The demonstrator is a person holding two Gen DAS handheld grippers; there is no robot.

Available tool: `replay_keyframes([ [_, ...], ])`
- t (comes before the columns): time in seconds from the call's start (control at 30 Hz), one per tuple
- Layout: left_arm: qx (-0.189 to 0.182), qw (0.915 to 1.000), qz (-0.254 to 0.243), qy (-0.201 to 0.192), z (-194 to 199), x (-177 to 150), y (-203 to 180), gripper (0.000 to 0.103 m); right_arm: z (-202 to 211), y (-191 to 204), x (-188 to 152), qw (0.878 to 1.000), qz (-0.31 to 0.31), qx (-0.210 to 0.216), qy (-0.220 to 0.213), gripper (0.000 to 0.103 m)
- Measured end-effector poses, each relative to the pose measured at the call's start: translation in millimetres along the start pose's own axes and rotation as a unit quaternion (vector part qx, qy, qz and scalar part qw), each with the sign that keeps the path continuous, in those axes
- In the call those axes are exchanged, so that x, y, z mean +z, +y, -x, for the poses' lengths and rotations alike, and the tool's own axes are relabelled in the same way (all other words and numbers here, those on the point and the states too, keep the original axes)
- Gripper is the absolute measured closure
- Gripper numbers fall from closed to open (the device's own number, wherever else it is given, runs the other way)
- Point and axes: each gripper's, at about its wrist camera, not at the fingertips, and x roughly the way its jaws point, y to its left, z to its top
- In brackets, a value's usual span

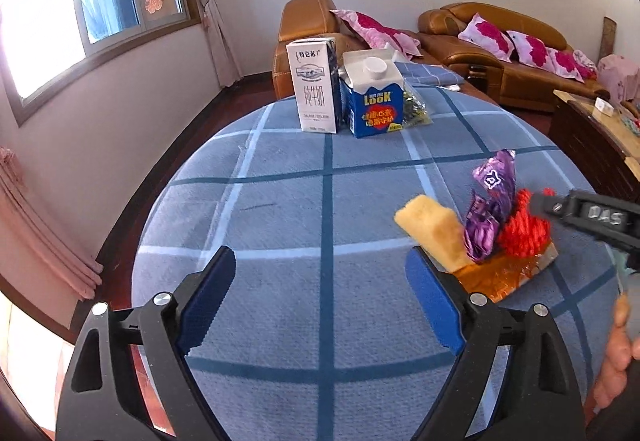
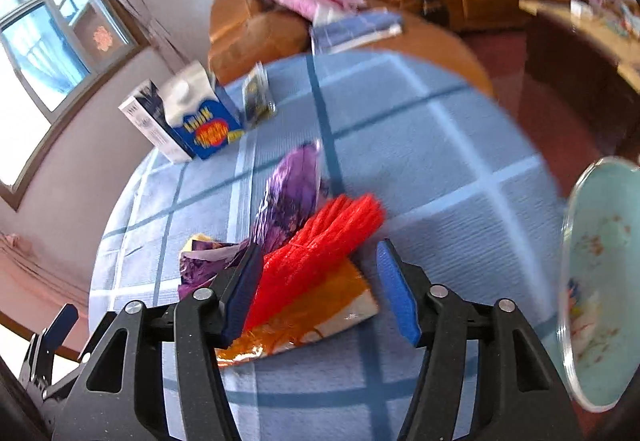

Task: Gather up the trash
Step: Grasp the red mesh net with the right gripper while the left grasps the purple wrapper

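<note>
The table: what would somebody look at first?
Probably the bright heap of trash near the table's front edge: a red net lying on an orange wrapper, with a purple wrapper sticking up beside it. The right gripper has its jaws open around the net. At the far side stand two cartons, a white one and a blue one, close together.

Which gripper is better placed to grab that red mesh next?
Right. The right gripper is open with the red mesh lying between its fingers. The left gripper is open too, but over bare tablecloth, with the pile off to its right.
</note>
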Motion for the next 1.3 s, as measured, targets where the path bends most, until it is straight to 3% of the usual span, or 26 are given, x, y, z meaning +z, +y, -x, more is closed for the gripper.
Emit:
replay_keyframes([
  [0.1,-0.004,1.0000,0.001,0.002,-3.3,4.2,3.5,0.018,-14.0,-2.6,-0.2,0.999,-0.017,0.026,0.026,0.068],
  [0.13,-0.005,1.0000,0.001,0.002,-4.2,5.6,4.1,0.018,-14.9,-2.7,0.2,0.999,-0.018,0.032,0.026,0.077],
  [0.23,-0.013,0.9999,-0.001,0.004,-8.1,11.0,0.1,0.018,-9.7,-1.2,3.1,0.999,-0.005,0.043,0.016,0.091],
  [0.43,-0.039,0.9989,-0.025,-0.009,-8.5,27.5,-26.4,0.018,27.5,-8.7,15.4,0.998,0.022,0.044,-0.039,0.093],
  [0.57,-0.066,0.9969,-0.041,-0.008,-13.7,39.9,-51.3,0.018,49.8,-24.3,25.4,0.995,0.053,0.005,-0.080,0.093],
  [0.77,-0.102,0.9919,-0.071,0.026,-43.0,49.7,-99.1,0.020,74.5,-58.6,31.9,0.992,0.054,-0.029,-0.111,0.093],
  [0.93,-0.095,0.9890,-0.087,0.073,-77.5,46.6,-126.8,0.040,88.1,-74.7,25.2,0.989,0.056,-0.041,-0.127,0.093],
  [1.03,-0.100,0.9871,-0.084,0.092,-89.2,42.1,-132.0,0.068,90.8,-76.8,20.7,0.989,0.061,-0.042,-0.130,0.093],
  [1.1,-0.104,0.9872,-0.078,0.093,-90.3,41.1,-132.2,0.077,90.3,-77.8,18.3,0.990,0.059,-0.036,-0.126,0.093],
  [1.17,-0.104,0.9880,-0.075,0.086,-85.5,42.9,-131.8,0.082,90.3,-76.9,16.6,0.990,0.057,-0.035,-0.126,0.093],
  [1.3,-0.112,0.9899,-0.056,0.066,-63.8,50.7,-122.6,0.083,94.7,-75.8,10.4,0.990,0.053,-0.030,-0.128,0.093],
])
